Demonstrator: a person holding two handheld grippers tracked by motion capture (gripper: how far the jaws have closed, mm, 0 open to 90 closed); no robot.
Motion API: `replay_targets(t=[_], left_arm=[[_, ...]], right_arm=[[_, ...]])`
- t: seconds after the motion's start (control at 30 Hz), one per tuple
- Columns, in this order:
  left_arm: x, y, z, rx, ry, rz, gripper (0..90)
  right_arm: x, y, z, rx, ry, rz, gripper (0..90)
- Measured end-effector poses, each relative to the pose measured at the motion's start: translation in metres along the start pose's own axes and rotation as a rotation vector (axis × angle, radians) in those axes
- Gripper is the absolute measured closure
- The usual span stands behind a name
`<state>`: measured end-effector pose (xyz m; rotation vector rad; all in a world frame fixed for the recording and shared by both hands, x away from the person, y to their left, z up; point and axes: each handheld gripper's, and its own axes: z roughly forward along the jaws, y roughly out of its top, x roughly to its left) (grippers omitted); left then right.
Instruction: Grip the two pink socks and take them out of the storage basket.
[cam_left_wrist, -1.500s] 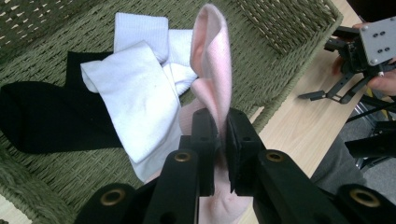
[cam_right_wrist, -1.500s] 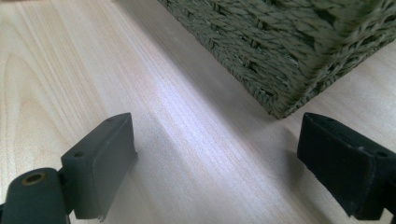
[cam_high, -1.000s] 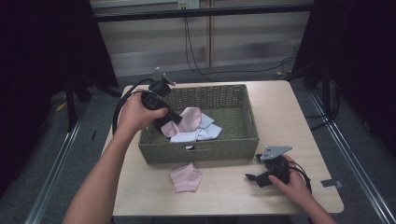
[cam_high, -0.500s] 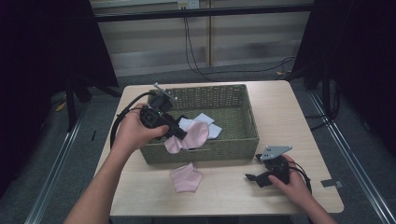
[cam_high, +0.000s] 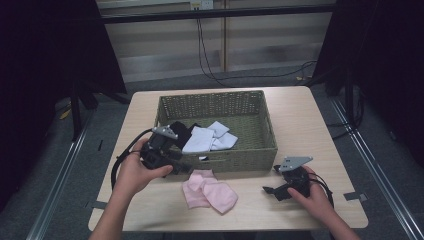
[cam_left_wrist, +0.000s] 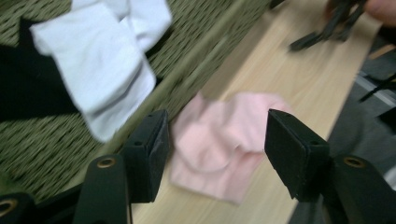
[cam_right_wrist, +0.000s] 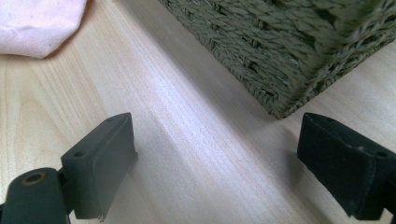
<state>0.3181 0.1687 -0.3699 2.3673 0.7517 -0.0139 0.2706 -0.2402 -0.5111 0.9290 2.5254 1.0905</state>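
Socks (cam_high: 208, 192), pink, soft and light, lie just before the basket (cam_high: 250, 155); pinch a raised fold. Left gripper (cam_left_wrist: 212, 149) gapes empty above them; right gripper (cam_right_wrist: 215, 163) gapes empty on the desk (cam_high: 310, 125).

I see the high view dim, with dark room edges. Soft light falls on the surface (cam_high: 320, 125) from above. The wicker basket (cam_left_wrist: 196, 51) and white sock (cam_left_wrist: 100, 70) are smeared by motion blur.

Socks (cam_high: 207, 137) in basket (cam_high: 260, 125), sock pile (cam_high: 207, 191) before it
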Motion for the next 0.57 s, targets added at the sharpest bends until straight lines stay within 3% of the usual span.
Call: replay_targets(t=[0.3,0.4,0.57], left_arm=[[-0.001,-0.039,0.021,0.001,0.042,0.015,37.8],[-0.002,-0.044,0.028,0.01,0.034,0.009,36.6],[-0.008,-0.042,0.037,0.016,0.017,0.034,34.7]], right_arm=[[0.0,0.0,0.0,0.0,0.0,0.0,10.6],[0.0,0.0,0.0,0.0,0.0,0.0,10.6],[0.0,0.0,0.0,0.0,0.0,0.001,10.6]])
